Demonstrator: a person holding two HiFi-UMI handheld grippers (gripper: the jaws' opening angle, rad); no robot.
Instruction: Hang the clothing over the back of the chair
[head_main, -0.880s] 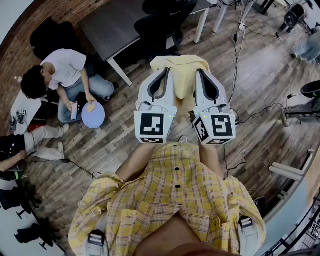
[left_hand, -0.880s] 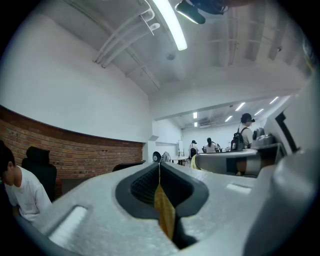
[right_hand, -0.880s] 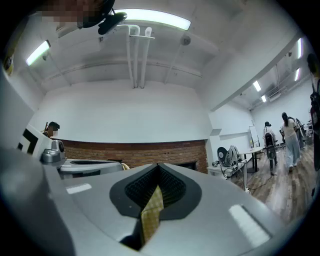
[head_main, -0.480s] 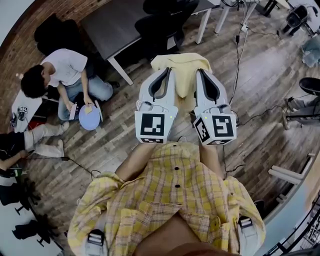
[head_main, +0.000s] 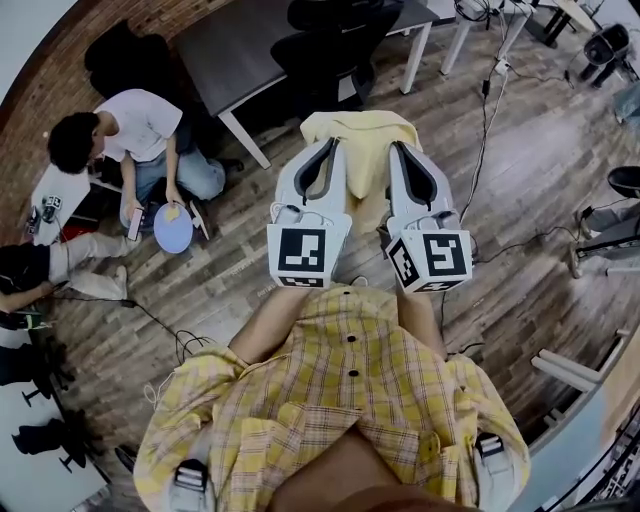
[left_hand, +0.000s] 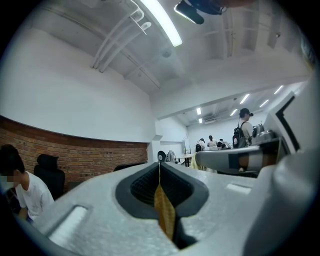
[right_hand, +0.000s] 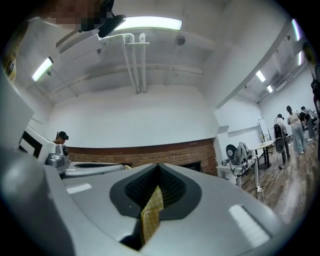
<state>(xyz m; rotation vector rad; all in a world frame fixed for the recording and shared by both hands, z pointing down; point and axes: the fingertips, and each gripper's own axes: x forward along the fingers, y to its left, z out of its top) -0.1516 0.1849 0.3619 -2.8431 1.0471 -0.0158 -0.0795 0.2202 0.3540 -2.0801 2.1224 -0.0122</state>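
left tongs (head_main: 331, 142) and right tongs (head_main: 397, 144) were both clenched on the pale yellow fabric garment (head_main: 362, 150) — side by side, above the brown wooden plank floor (head_main: 240, 290).

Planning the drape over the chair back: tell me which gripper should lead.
Left, narrowly. The left gripper and right gripper are level, jaws shut on the yellow garment, but the black chair ahead sits more in line with the left one.
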